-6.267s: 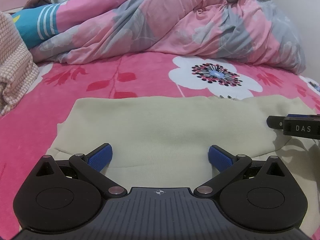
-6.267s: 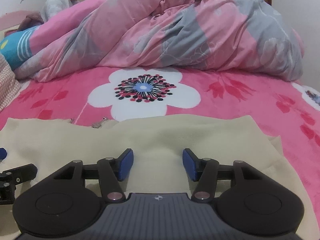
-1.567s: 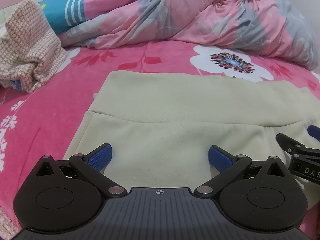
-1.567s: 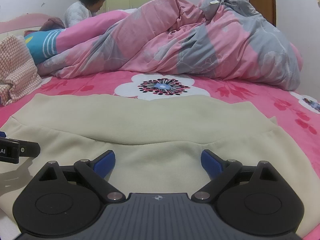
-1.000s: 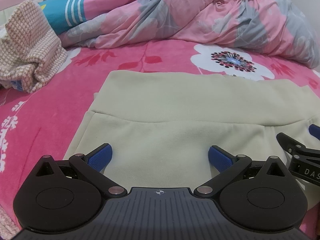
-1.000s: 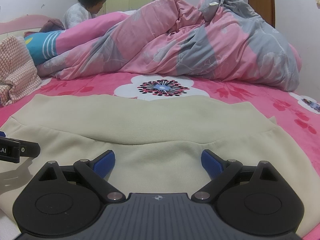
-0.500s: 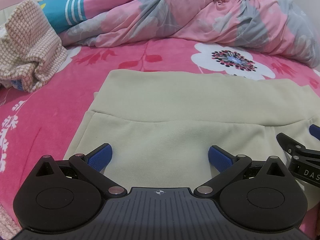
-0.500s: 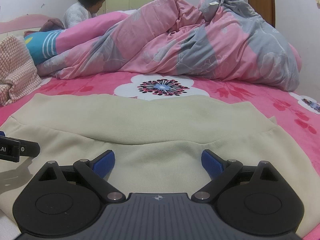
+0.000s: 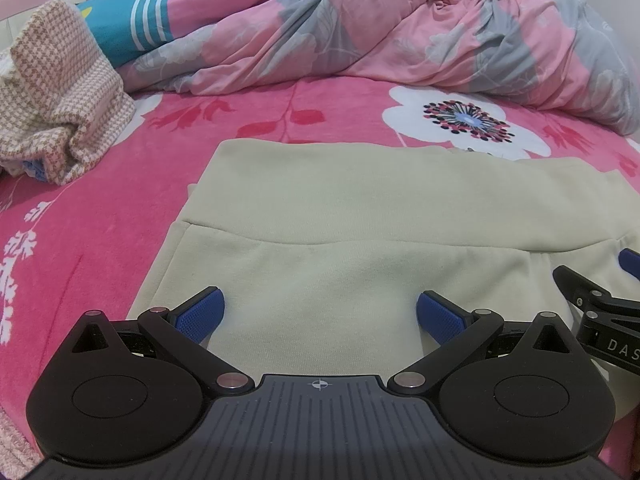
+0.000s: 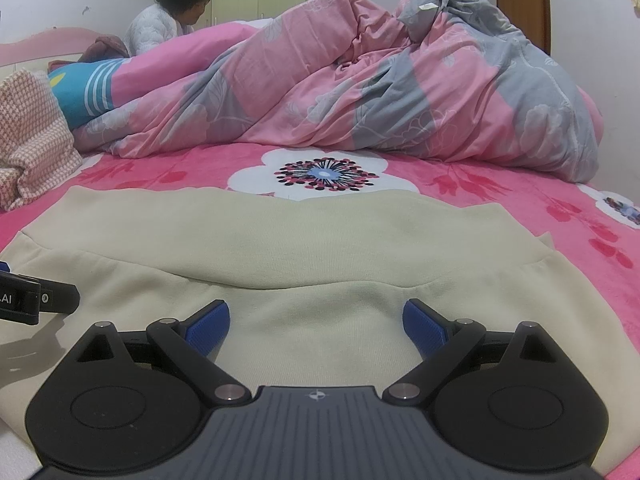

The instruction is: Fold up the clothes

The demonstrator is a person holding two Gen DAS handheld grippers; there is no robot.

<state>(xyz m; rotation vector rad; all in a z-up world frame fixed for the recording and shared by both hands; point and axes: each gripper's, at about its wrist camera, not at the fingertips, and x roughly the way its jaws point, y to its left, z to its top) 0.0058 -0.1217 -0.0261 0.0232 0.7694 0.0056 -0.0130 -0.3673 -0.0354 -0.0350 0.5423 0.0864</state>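
Hovering my left tongs (image 9: pixel 318 312) and right tongs (image 10: pixel 316 318), both spread wide and empty, low over the folded cream knit garment (image 9: pixel 360 208) on the pink floral bed (image 9: pixel 100 216).

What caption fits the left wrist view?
Open left gripper poised over a folded beige garment on a pink floral bedspread.

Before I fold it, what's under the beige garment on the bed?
The beige garment lies flat on the pink floral bedspread. Anything beneath its middle is covered, so that cannot be seen.
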